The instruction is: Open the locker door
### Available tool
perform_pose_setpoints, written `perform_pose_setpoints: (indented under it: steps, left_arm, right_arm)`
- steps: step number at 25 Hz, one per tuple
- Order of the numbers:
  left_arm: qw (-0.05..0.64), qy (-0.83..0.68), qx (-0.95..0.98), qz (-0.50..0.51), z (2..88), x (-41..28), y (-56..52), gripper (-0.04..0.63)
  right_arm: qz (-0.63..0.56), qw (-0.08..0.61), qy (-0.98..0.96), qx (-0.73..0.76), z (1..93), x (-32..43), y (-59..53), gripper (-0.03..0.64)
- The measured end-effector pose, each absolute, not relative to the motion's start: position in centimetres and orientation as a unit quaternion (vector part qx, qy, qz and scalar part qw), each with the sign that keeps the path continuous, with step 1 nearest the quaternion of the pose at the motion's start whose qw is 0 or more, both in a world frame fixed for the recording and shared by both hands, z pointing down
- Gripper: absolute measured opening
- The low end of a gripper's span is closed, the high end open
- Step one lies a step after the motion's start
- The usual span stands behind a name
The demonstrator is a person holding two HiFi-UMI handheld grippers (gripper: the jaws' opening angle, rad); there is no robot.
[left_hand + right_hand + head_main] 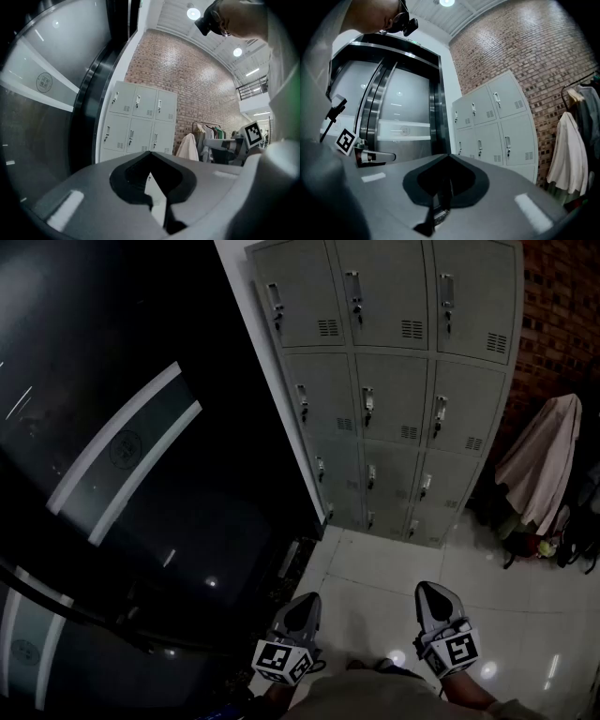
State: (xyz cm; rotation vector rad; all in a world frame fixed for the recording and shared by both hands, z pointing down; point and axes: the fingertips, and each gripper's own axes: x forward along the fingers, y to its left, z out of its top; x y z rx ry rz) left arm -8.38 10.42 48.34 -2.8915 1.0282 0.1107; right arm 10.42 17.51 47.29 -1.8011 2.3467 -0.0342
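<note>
The grey locker bank (394, 381) stands against the brick wall ahead, all its doors closed, each with a small latch handle (367, 407). Both grippers hang low over the tiled floor, well short of the lockers. My left gripper (303, 604) and right gripper (428, 592) each have their tips together and hold nothing. In the left gripper view the lockers (139, 123) show far beyond the shut left gripper (151, 153). The lockers (497, 126) appear to the right past the shut right gripper (449, 156) in the right gripper view.
A dark curved glass door (141, 474) fills the left side. A clothes rack with a pale coat (542, 460) and bags stands right of the lockers. Light floor tiles (375, 563) lie between me and the lockers.
</note>
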Motion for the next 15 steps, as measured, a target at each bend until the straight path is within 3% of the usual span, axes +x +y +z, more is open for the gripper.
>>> perform_pose_setpoints:
  steps: [15]
  left_arm:
    - [0.019,0.359,-0.932,0.042,52.2,-6.1,11.3,0.0]
  right_arm:
    - [-0.016,0.083,0.805,-0.587,51.0,13.4,16.7,0.001]
